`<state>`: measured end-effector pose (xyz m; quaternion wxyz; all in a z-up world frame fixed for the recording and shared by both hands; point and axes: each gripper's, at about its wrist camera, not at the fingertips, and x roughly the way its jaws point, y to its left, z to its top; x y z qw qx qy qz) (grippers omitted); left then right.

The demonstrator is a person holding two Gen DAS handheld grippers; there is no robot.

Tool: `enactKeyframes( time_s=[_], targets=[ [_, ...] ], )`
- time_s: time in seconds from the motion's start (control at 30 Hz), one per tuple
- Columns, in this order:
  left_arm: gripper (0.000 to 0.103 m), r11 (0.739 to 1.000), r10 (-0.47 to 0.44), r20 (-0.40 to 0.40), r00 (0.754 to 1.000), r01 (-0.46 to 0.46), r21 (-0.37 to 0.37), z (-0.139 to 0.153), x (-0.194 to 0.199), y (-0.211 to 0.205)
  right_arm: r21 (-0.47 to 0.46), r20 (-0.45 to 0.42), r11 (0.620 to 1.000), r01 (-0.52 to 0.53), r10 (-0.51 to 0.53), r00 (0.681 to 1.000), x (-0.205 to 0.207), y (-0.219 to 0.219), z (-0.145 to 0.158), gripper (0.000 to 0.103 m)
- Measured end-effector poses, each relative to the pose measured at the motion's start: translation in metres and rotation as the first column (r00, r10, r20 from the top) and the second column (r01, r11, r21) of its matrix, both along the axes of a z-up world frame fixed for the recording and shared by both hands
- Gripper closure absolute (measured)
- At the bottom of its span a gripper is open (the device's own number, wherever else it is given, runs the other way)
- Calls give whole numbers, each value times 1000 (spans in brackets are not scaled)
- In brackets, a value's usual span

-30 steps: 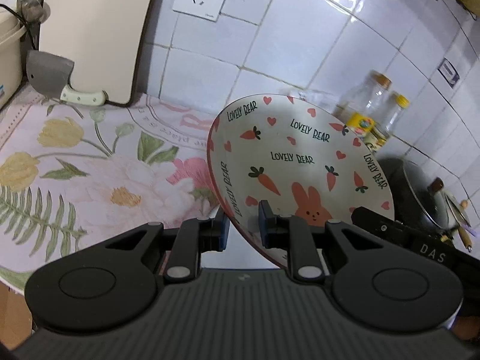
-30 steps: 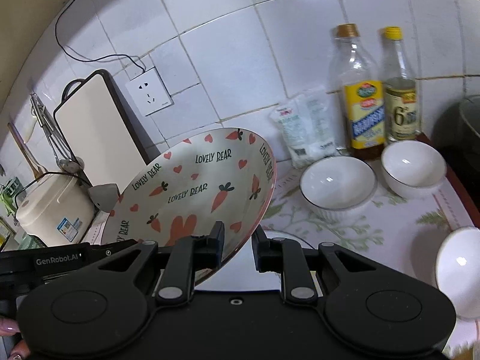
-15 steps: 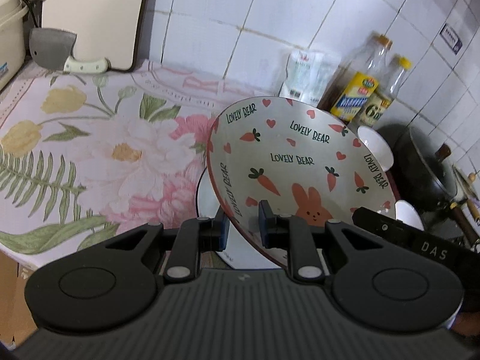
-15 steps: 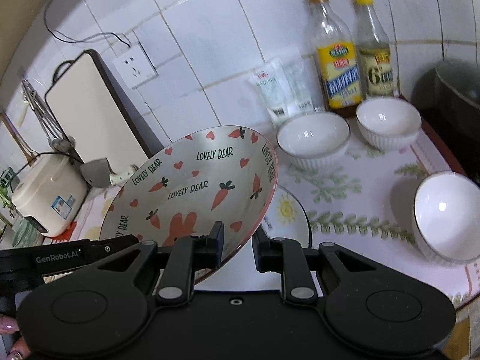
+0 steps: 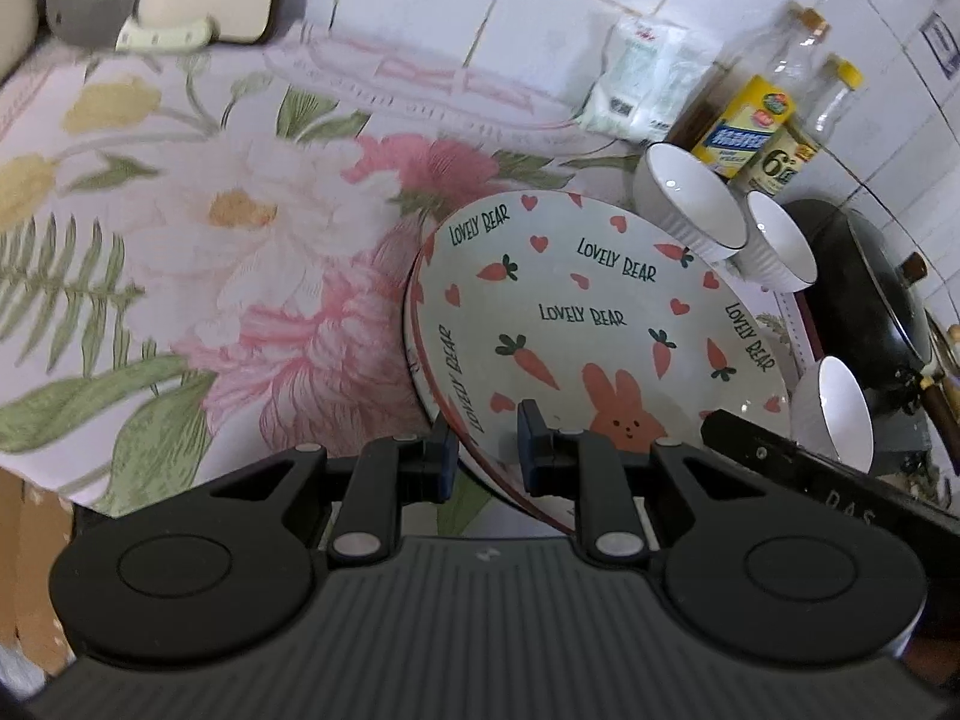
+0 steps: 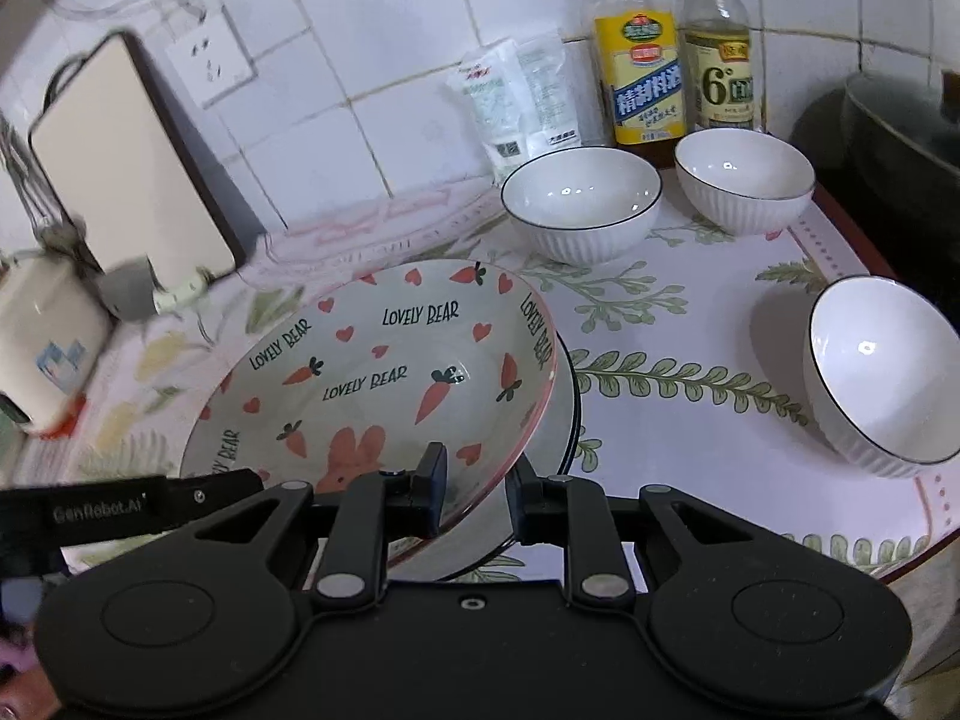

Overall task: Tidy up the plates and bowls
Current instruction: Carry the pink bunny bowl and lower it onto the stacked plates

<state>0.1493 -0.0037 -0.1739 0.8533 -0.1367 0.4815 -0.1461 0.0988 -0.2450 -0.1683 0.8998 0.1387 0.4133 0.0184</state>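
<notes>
Left gripper [image 5: 483, 455] and right gripper [image 6: 470, 495] both clamped on near rim of carrot plate [image 6: 384, 384], tilted over white plate [image 6: 564, 420] on floral mat [image 5: 180, 228]. Right: white bowl [image 6: 882, 372]. Far: two bowls [image 6: 579, 201], bottles [image 6: 639, 60] at tiled wall.

Left wrist view: mounted just behind the left hand-held gripper [image 5: 483, 450], looking forward and down along its fingers from the near left edge of the surface [image 5: 180, 228], facing the tiled wall and the right end. Very close to the plate [image 5: 594, 324].

Right wrist view: mounted just behind the right hand-held gripper [image 6: 474, 498], looking forward and down from the near right side, facing the wall and leftward. Equally close to the plate [image 6: 372, 384].

Shared by both: plate, three bowls, two bottles [image 6: 639, 60], white packet, cutting board [image 6: 126, 162], flowered cloth.
</notes>
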Motion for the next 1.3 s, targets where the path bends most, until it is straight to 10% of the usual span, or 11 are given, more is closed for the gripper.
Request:
enactKeyframes(
  time_s=[1.3],
  targets=[
    [83,999,8,-84,996,-4,38,-19,7,-11,-275,-25,960,-57,52,998,3,25,-15,70]
  ],
)
